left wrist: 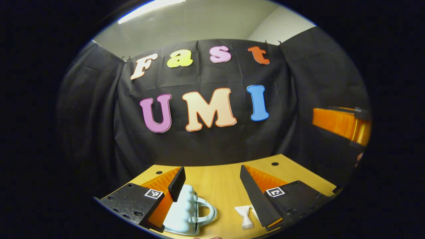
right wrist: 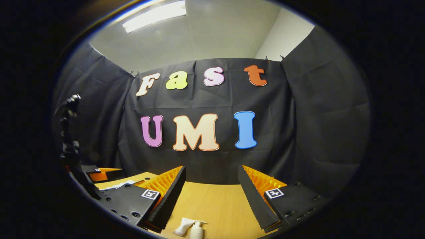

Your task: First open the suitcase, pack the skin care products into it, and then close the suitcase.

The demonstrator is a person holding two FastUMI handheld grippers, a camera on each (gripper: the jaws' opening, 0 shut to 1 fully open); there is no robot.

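Both grippers, left (left wrist: 212, 191) and right (right wrist: 211, 192), hover with jaws spread over the desk (left wrist: 215, 182); a suitcase (left wrist: 181, 212) and a tube (left wrist: 245, 216) lie near its front edge.

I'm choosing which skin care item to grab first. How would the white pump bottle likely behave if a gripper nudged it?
The pump bottle stands upright on the wooden table and looks tall for its base, so a sideways push would probably tip it. Its smooth plastic may slip between fingers. The white tube lies beside it and could get bumped.
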